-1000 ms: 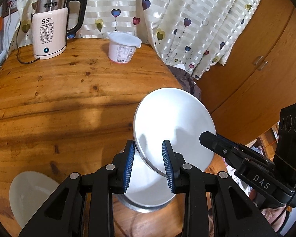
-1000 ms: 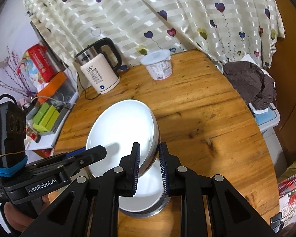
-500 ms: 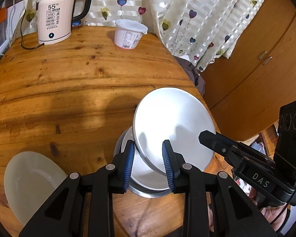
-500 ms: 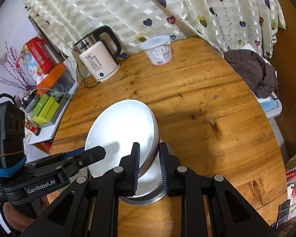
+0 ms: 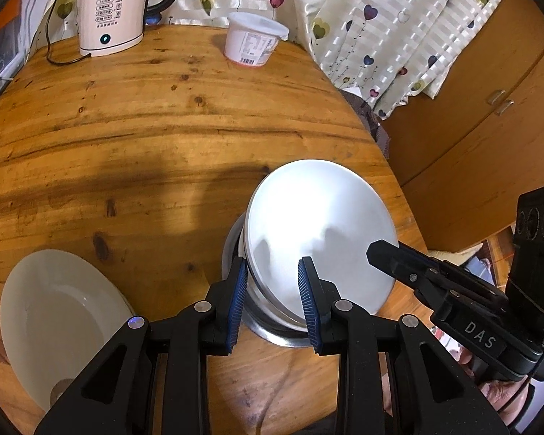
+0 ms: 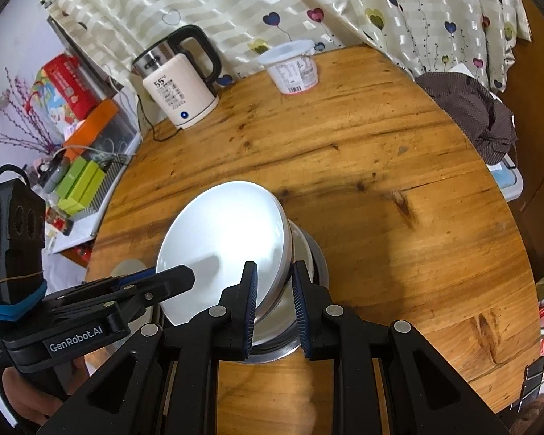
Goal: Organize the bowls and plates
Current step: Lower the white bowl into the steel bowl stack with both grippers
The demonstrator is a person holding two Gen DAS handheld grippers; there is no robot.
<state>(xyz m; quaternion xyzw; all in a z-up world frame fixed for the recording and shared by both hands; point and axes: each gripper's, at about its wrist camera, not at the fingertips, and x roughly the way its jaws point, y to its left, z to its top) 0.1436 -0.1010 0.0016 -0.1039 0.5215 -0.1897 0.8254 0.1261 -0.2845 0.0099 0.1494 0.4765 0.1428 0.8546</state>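
A: White bowl point(image 5: 319, 224), held tilted right above the steel bowl point(image 5: 268, 331), lower edge almost down inside it. Not seated yet.

B: Grip?

A: Left gripper point(image 5: 272, 268) pinching the rim on one side, right gripper point(image 6: 273, 272) pinching the rim on the opposite side. Both clamped on that same white bowl, neither spread.

B: Anything else close to the steel bowl?

A: White plate point(image 5: 61, 319) on the worktop point(image 5: 163, 145), off to one side of the steel bowl, well apart. Kettle point(image 5: 112, 14) and lidded tub point(image 5: 252, 43) far across from it. Possibly another white piece nested inside the steel bowl; hard to tell.

B: Likely trouble?

A: Judging by the tilt: letting go with one side early, and dropping the high edge with a clatter or a chip. Pressing down off-centre, and tipping or skidding the steel bowl, sitting near the worktop edge as it does. Pulling the two grips apart unevenly on a glazed rim, and losing the pinch.

B: So?

A: Level first, lower centred, then release together.
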